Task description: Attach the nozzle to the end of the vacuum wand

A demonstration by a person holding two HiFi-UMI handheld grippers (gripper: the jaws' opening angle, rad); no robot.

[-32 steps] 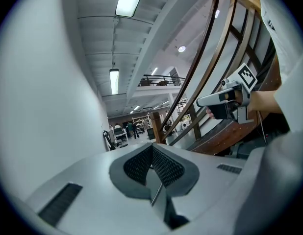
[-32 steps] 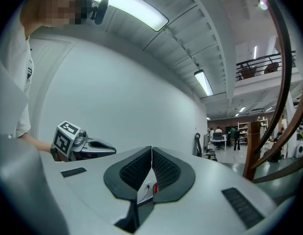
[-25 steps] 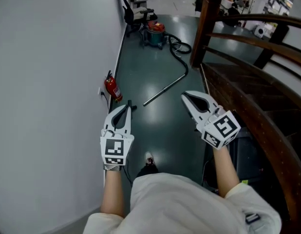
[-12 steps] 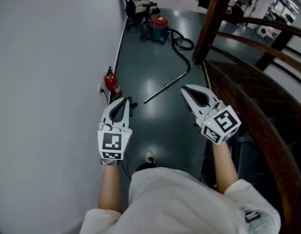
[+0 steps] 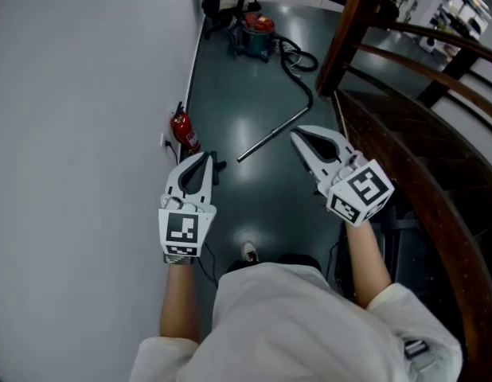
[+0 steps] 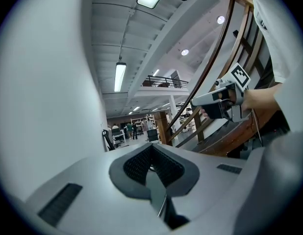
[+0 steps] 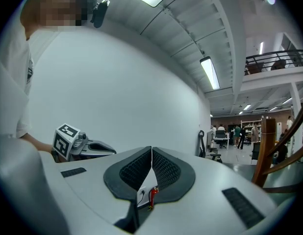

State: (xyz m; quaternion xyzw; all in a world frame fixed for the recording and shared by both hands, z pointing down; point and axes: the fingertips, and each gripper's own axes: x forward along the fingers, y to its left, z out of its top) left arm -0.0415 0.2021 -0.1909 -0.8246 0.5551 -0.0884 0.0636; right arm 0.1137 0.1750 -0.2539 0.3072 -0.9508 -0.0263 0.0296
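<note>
Left gripper (image 5: 205, 157): I am holding it level beside the white wall (image 5: 71, 134), with its jaws pressed together and nothing between them.
Right gripper (image 5: 296, 134): I am holding it level next to the wooden stair railing (image 5: 405, 165); its jaws are likewise closed and gripping nothing.
Vacuum wand (image 5: 271, 137): it is lying slantwise on the dark floor (image 5: 238, 94) ahead of both grippers, apart from them, with its far end meeting the hose (image 5: 311, 94).
Vacuum canister (image 5: 258, 29): it is sitting farther along the floor, near the wall.
Fire extinguisher (image 5: 185, 134): it is standing against the wall, just beyond my left gripper.
</note>
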